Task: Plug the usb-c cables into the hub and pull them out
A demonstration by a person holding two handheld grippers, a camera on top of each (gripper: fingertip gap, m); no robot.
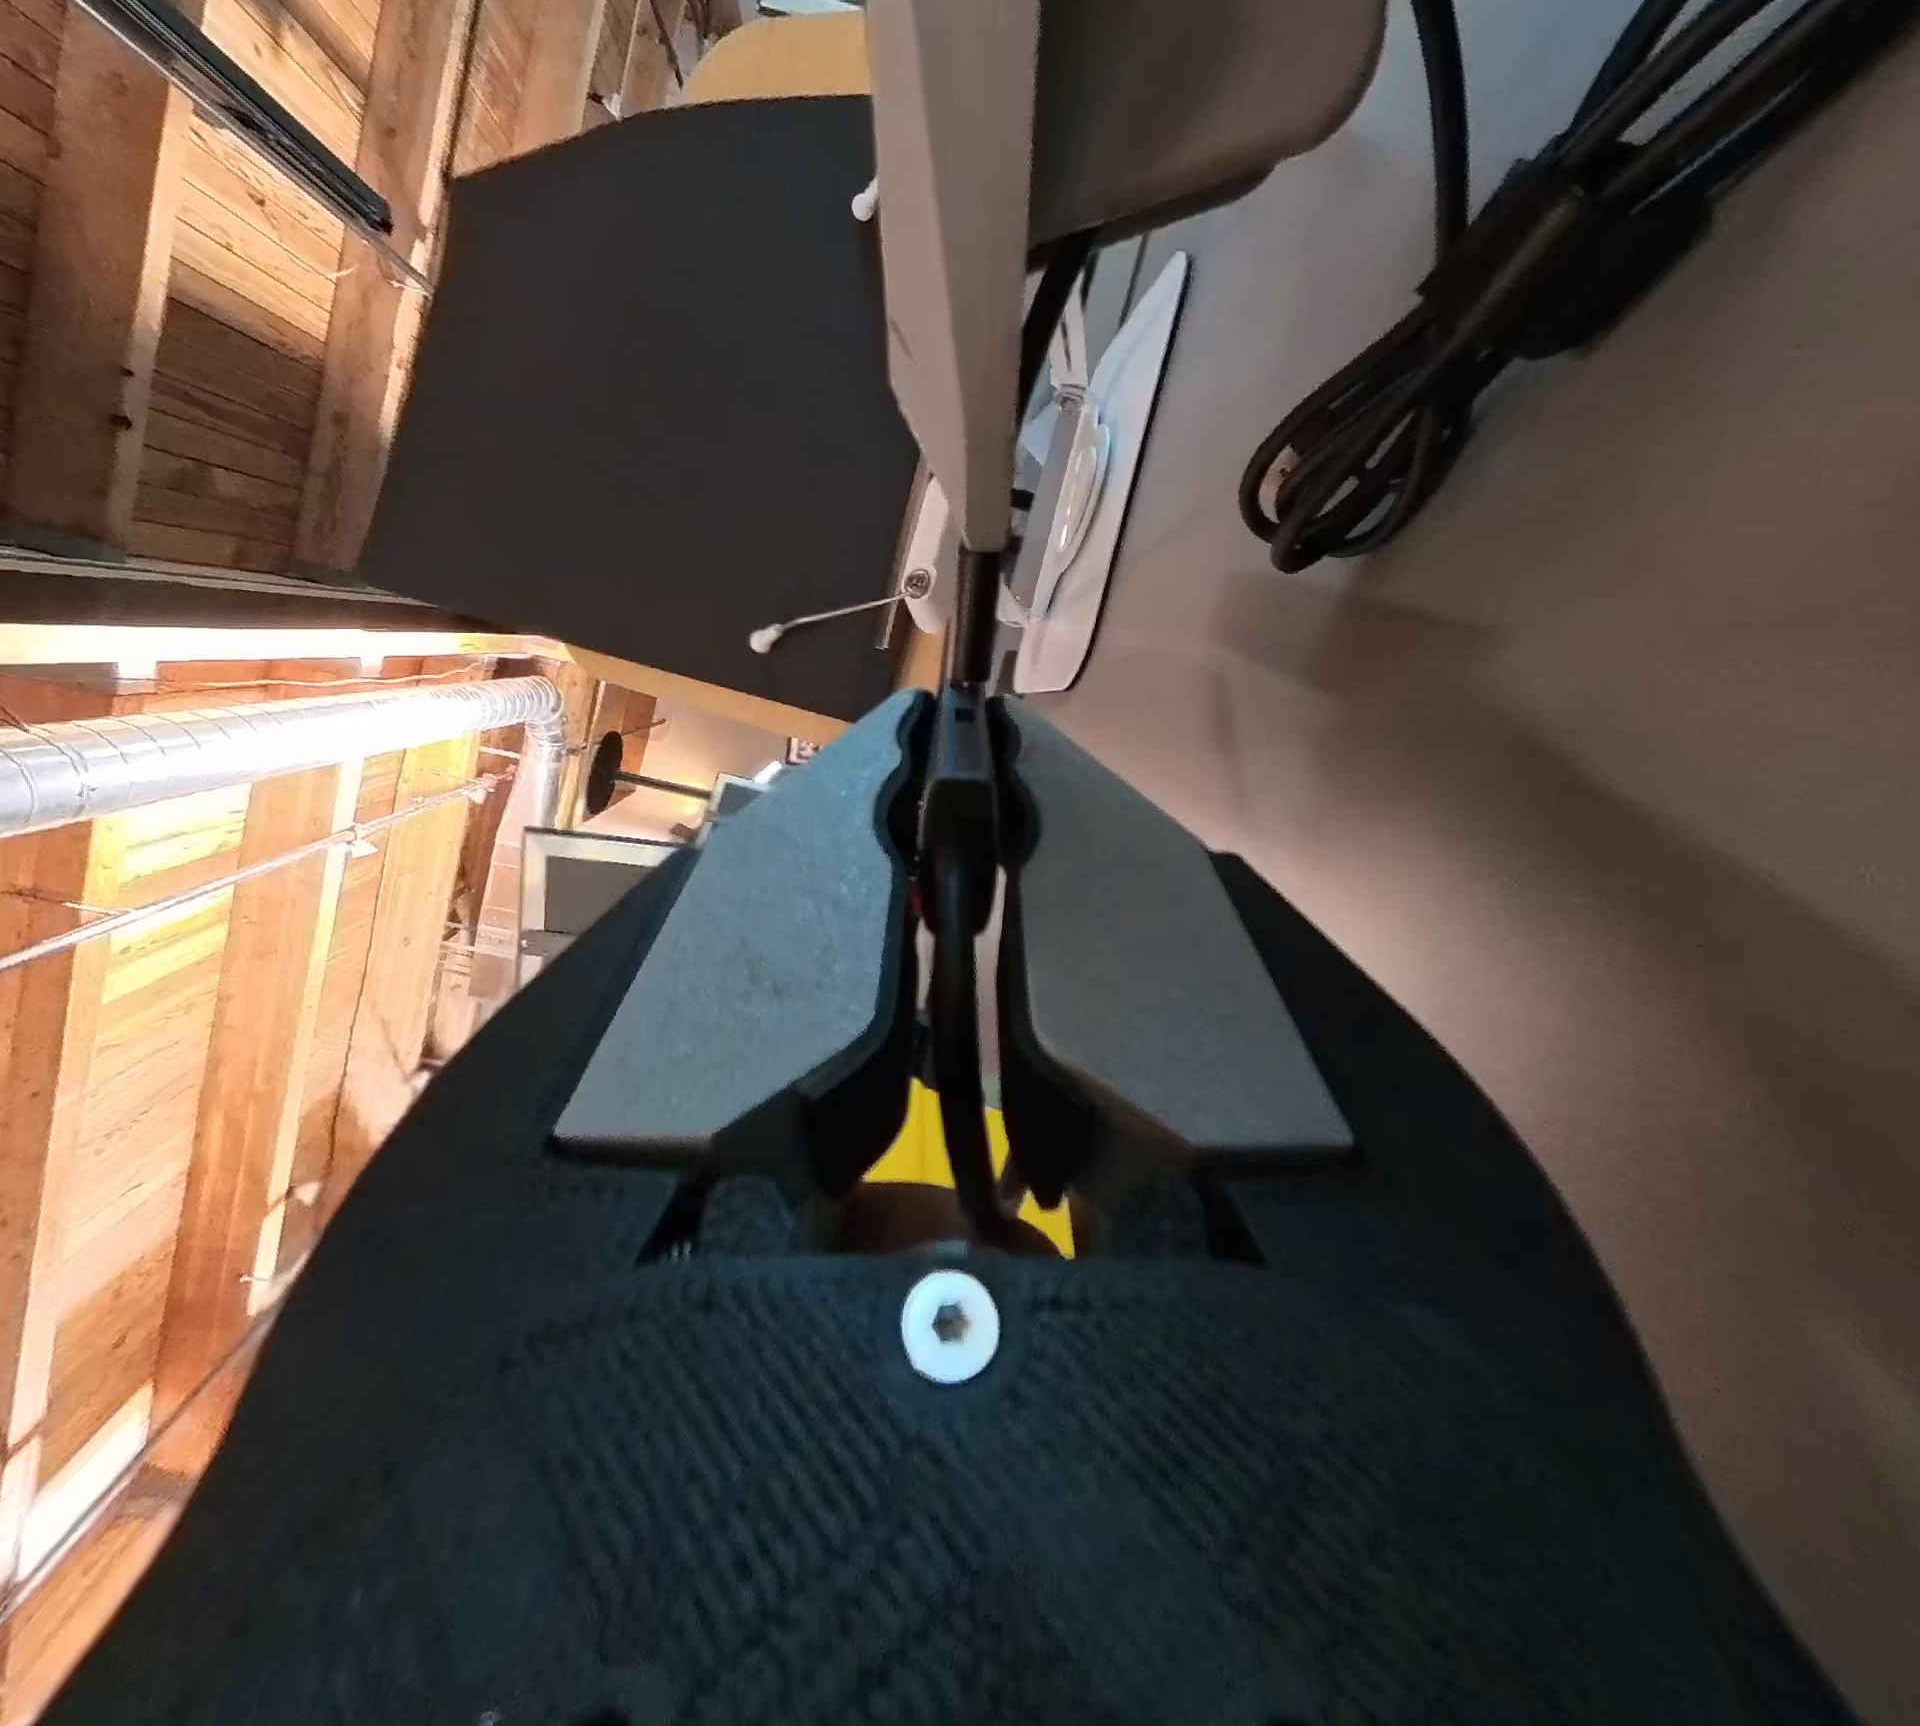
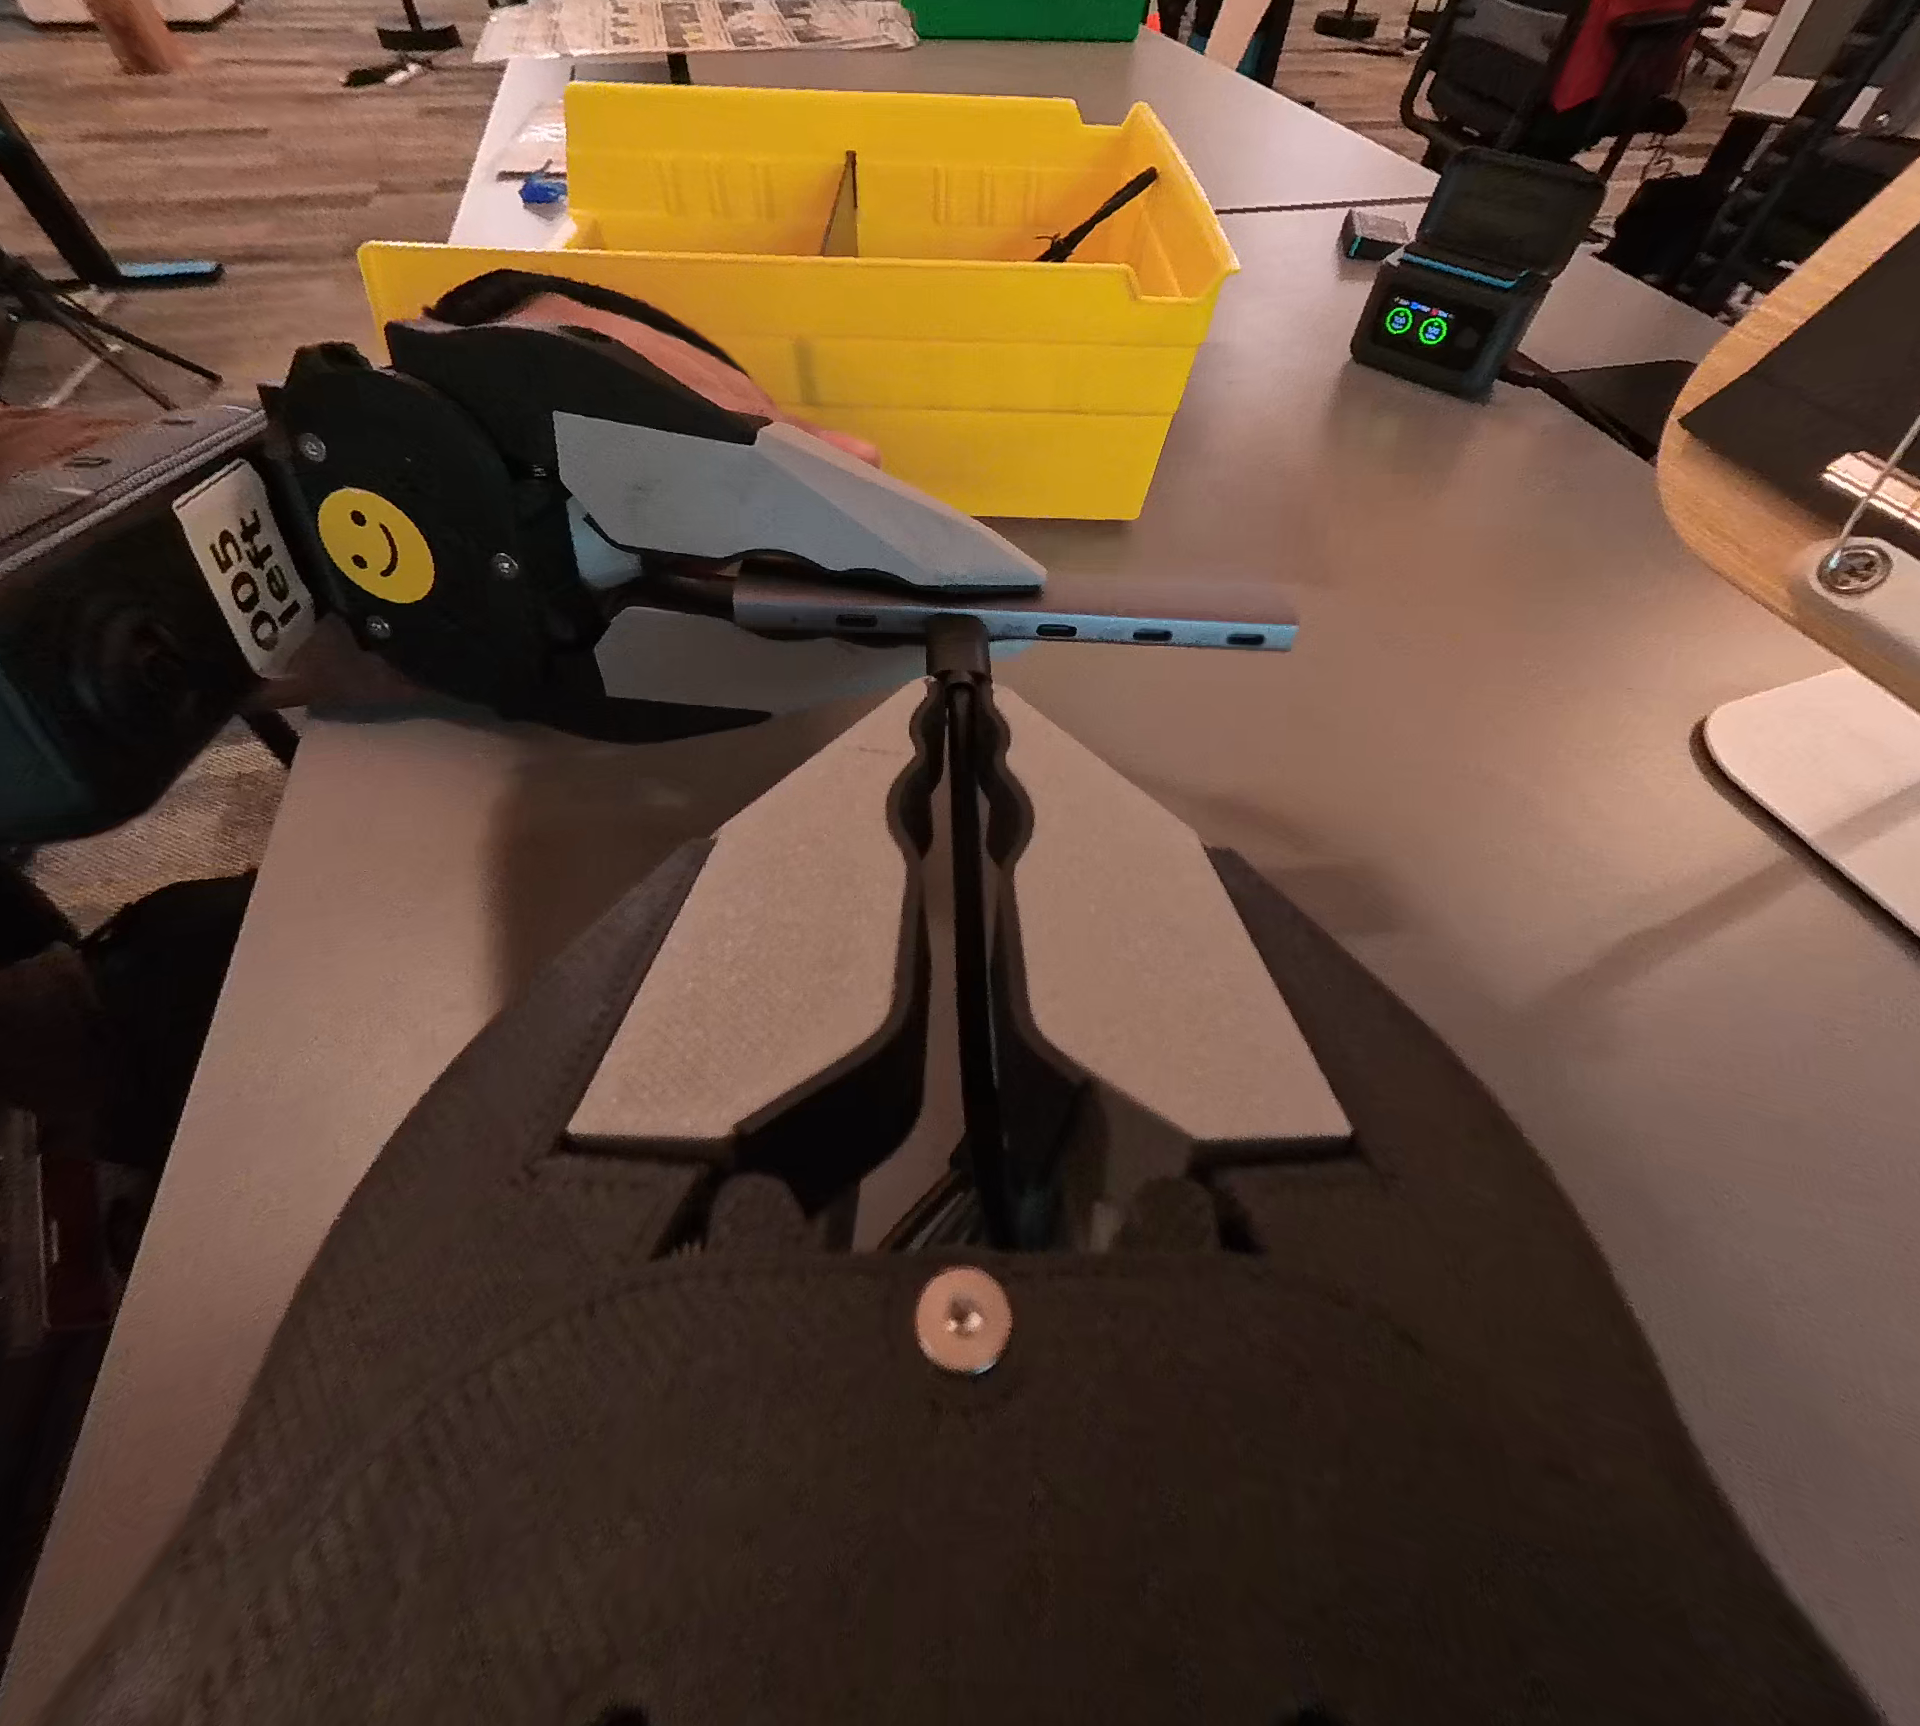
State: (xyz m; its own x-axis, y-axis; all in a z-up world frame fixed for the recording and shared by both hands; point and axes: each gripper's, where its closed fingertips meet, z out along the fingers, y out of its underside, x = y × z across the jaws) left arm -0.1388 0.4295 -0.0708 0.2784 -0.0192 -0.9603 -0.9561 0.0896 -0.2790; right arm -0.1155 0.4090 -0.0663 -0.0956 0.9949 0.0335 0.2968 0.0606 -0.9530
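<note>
The right claw is closed on a thin black cable whose plug is seated in the slim grey hub, which is clamped at its far end by the left claw above the grey counter. A yellow bin is seen just behind, a small charger to the right. In the left wrist view, the hub is seen edge-on and blurred, with a bundled black cord lying beside.

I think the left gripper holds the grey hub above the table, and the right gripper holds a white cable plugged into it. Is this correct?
Not quite: the USB-C cable is black, not white, as the right wrist view shows. The rest holds: the left gripper holds the grey hub and the right gripper grips the plugged-in cable.
</note>
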